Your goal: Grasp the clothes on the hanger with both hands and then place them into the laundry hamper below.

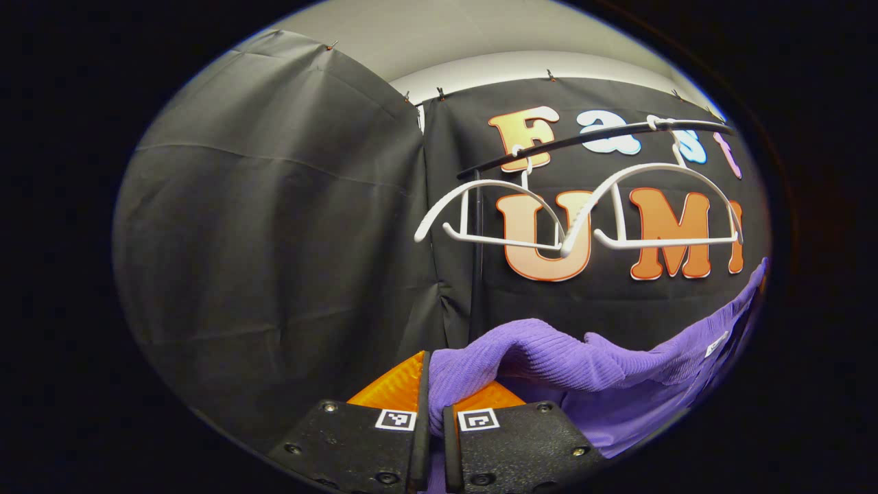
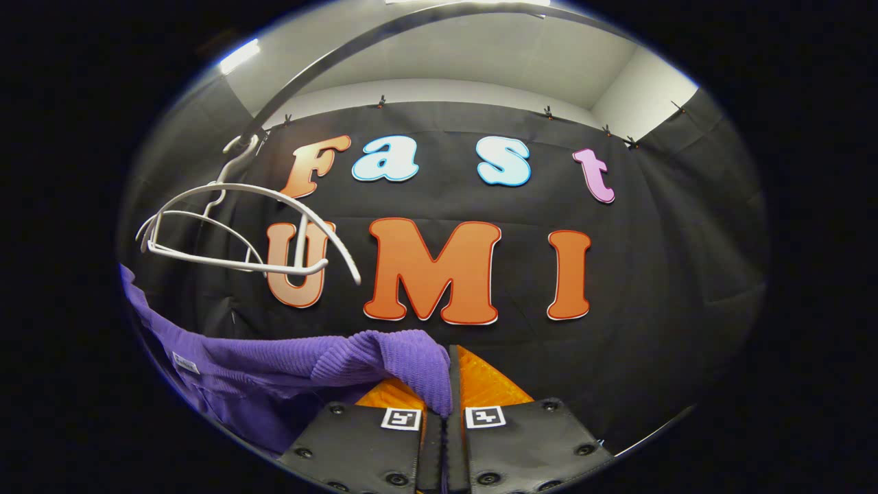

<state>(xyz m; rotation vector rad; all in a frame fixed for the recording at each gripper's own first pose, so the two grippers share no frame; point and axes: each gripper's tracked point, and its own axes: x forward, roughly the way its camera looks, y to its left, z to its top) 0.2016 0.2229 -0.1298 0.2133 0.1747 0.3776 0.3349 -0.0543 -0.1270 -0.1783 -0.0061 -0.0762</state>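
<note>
A purple ribbed garment (image 1: 549, 360) stretches between my two grippers, off the hangers. My left gripper (image 1: 433, 384) is shut on one end of it, the cloth pinched between both fingers and trailing off to the right. In the right gripper view the same purple garment (image 2: 288, 367) runs off to the left, and my right gripper (image 2: 449, 381) is shut on its other end. Two bare white hangers (image 1: 658, 206) hang from a dark rail (image 1: 590, 140) above the cloth. The white hangers (image 2: 233, 230) also appear at upper left in the right gripper view.
The rail's upright pole (image 1: 476, 254) stands in front of the black cloth wall behind the hangers. The dark rail (image 2: 384, 41) arcs overhead in the right gripper view. A white ceiling shows above the wall.
</note>
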